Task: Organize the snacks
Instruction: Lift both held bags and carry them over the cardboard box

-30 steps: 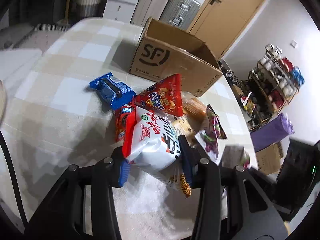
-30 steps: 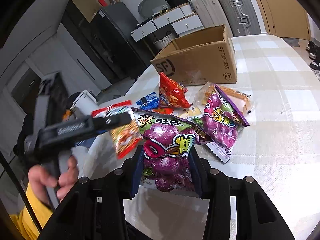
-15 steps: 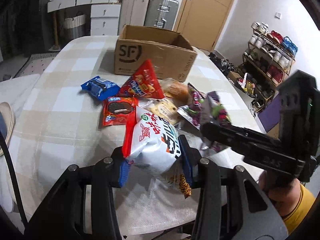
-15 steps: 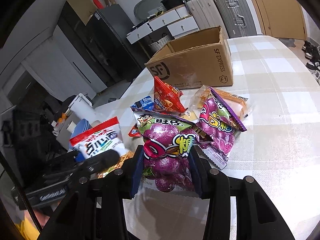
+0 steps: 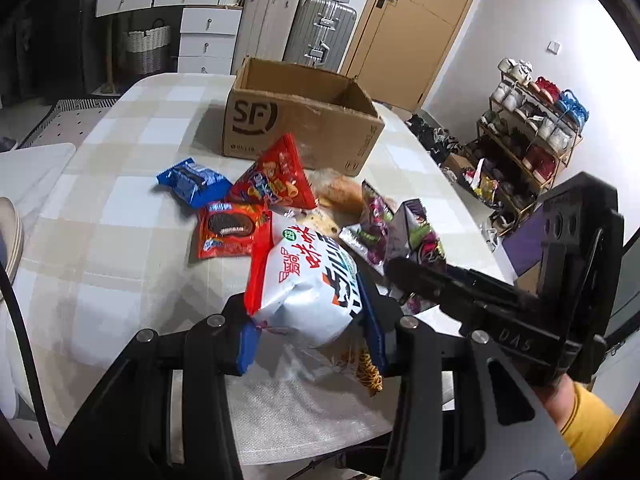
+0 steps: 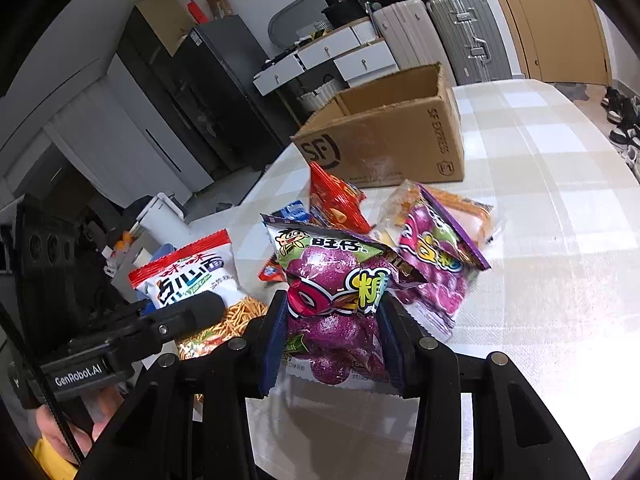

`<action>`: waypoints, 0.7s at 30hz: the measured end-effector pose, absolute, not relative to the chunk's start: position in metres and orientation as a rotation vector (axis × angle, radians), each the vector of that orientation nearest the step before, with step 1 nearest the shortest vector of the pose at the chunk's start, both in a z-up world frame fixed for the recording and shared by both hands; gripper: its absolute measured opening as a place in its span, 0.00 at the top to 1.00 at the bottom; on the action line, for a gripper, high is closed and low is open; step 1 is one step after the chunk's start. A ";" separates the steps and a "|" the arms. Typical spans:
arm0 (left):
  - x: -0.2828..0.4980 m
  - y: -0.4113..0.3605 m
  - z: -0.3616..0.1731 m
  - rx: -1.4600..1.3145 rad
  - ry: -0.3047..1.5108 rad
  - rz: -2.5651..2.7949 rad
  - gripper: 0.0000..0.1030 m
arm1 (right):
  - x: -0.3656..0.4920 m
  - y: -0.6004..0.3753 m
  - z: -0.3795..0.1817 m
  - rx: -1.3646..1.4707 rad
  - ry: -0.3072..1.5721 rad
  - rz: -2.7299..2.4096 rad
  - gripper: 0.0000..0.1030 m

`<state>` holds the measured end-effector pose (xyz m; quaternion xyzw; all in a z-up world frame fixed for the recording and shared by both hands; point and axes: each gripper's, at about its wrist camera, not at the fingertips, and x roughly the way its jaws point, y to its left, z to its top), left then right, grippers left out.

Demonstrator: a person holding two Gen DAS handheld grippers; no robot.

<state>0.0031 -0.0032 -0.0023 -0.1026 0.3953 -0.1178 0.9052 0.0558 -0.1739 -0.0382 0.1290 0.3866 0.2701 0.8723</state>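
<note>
Purple candy bag [image 6: 336,312] sits clamped in your right gripper [image 6: 334,332], raised above the table [image 6: 560,280]. Your left gripper [image 5: 310,332] pinches the white noodle bag [image 5: 308,284]; other snacks lie before the open box [image 5: 304,120].
</note>
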 end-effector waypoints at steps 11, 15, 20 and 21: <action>0.007 0.018 0.067 -0.254 0.751 -0.209 0.61 | 0.052 -0.176 0.031 0.287 0.739 0.570 0.58; 0.020 0.019 0.095 -0.248 0.729 -0.208 0.61 | 0.057 -0.176 0.063 0.268 0.700 0.574 0.58; 0.047 0.014 0.127 -0.217 0.700 -0.190 0.61 | 0.077 -0.176 0.088 0.261 0.693 0.565 0.58; 0.051 0.012 0.130 -0.212 0.698 -0.188 0.61 | 0.082 -0.177 0.092 0.264 0.694 0.561 0.58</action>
